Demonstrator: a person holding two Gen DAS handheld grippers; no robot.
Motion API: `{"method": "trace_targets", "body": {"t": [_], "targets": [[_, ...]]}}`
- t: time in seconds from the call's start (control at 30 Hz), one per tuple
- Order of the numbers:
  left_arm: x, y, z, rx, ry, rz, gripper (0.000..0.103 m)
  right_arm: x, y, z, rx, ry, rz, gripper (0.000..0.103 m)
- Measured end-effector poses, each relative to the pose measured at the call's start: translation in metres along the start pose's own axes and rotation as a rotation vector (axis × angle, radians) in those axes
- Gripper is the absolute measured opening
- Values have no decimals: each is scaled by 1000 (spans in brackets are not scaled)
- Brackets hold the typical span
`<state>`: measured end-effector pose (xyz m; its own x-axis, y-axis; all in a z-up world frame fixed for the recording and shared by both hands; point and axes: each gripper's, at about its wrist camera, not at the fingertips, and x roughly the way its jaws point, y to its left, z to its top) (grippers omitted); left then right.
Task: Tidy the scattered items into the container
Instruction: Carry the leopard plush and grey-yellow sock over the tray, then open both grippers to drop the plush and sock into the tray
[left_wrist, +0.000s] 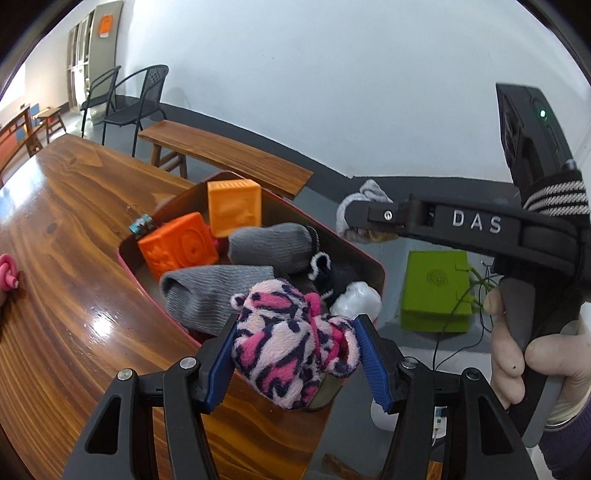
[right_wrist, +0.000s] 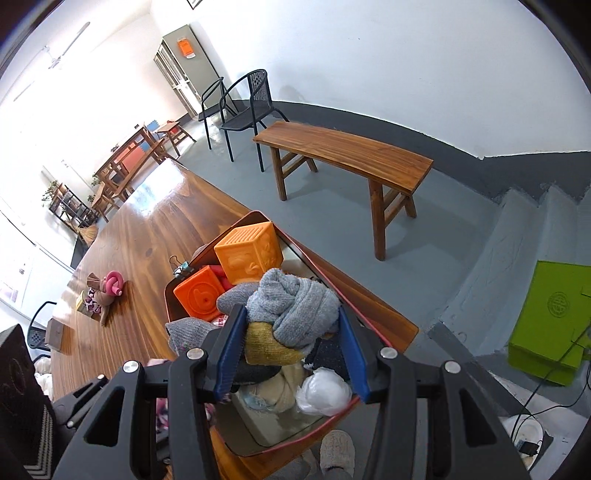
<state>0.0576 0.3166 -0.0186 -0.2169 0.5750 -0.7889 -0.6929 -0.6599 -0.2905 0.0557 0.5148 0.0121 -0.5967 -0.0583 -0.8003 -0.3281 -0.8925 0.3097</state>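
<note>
A red-rimmed container sits at the wooden table's edge, holding two orange cubes, grey socks and a white bag. My left gripper is shut on a pink patterned fuzzy sock above the container's near end. My right gripper is shut on a bundle of grey and yellow socks over the same container. The right gripper also shows in the left wrist view, above the container's far side. Scattered items lie farther along the table.
A pink ring toy lies on the table at left. A wooden bench and black chairs stand beyond the table. A green box lies on the floor at right, with cables nearby.
</note>
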Motion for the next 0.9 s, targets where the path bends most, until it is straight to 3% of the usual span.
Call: {"method": "trace_targets", "body": {"t": [0.27, 0.4, 0.9], "targets": [[21, 0, -8, -20, 53, 20, 64, 3, -5, -3, -17, 15, 26, 54], [20, 2, -7, -42, 53, 32, 77, 8, -5, -4, -25, 36, 45, 54], [-2, 20, -9, -104, 16, 72, 77, 22, 2, -7, -15, 90, 77, 56]]}}
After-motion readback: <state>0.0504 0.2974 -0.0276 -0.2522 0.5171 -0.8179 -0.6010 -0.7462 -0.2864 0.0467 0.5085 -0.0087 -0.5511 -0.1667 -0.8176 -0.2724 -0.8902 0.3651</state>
